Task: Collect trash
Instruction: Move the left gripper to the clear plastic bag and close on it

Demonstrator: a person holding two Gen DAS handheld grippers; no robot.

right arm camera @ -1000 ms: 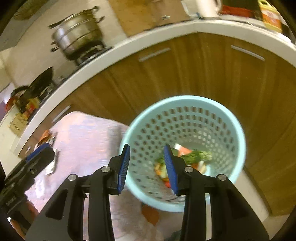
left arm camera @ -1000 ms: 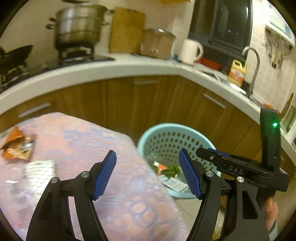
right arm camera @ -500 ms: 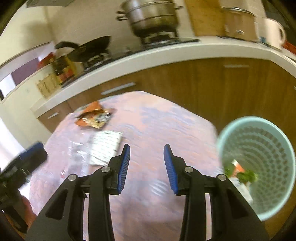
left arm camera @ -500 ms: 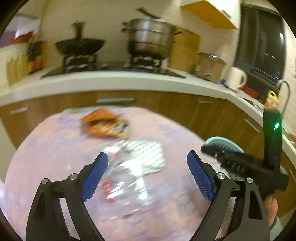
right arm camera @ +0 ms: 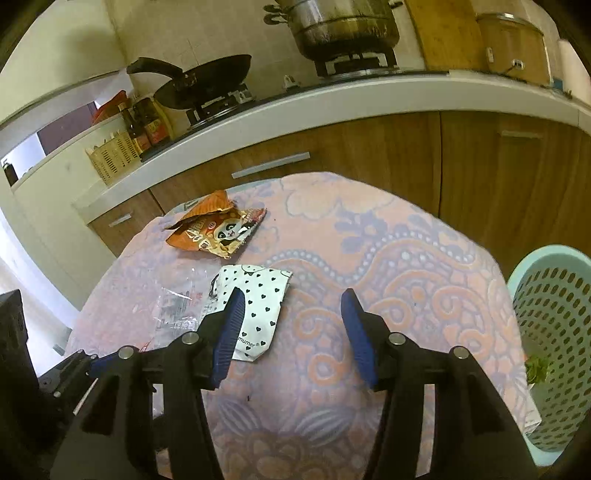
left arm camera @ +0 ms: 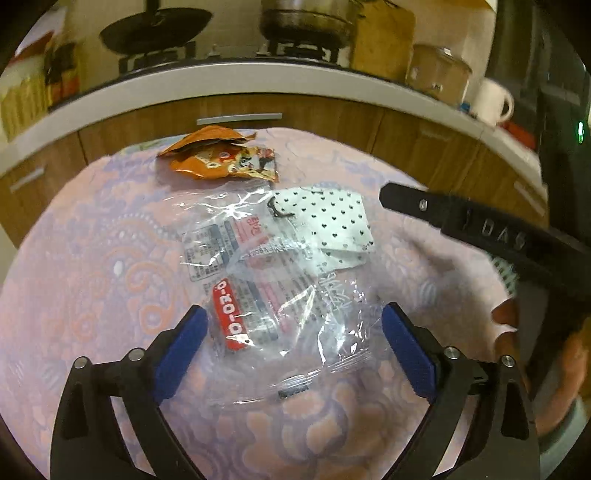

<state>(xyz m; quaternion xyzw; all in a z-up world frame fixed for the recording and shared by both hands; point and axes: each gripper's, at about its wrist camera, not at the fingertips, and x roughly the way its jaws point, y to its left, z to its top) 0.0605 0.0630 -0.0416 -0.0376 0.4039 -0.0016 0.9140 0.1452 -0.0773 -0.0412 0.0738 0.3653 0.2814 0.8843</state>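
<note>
A clear plastic wrapper (left arm camera: 273, 291) with red and grey print lies on the pink patterned tablecloth (left arm camera: 92, 258). A white packet with black hearts (left arm camera: 328, 221) overlaps its far edge, and an orange snack bag (left arm camera: 221, 158) lies beyond. My left gripper (left arm camera: 291, 347) is open, low over the clear wrapper, its pads on either side of it. My right gripper (right arm camera: 291, 332) is open and empty above the cloth, just right of the heart packet (right arm camera: 258, 306). The orange bag (right arm camera: 218, 230) and clear wrapper (right arm camera: 177, 310) show there too.
A light blue perforated trash basket (right arm camera: 554, 332) with green scraps stands beside the table at the right. Wooden cabinets (right arm camera: 406, 155) under a white counter with a wok (right arm camera: 207, 79) and steel pot (right arm camera: 343, 26) run behind the table.
Both grippers swung left from the basket to the table. The left one came down over the clear wrapper. The right gripper's jaws opened wider.
</note>
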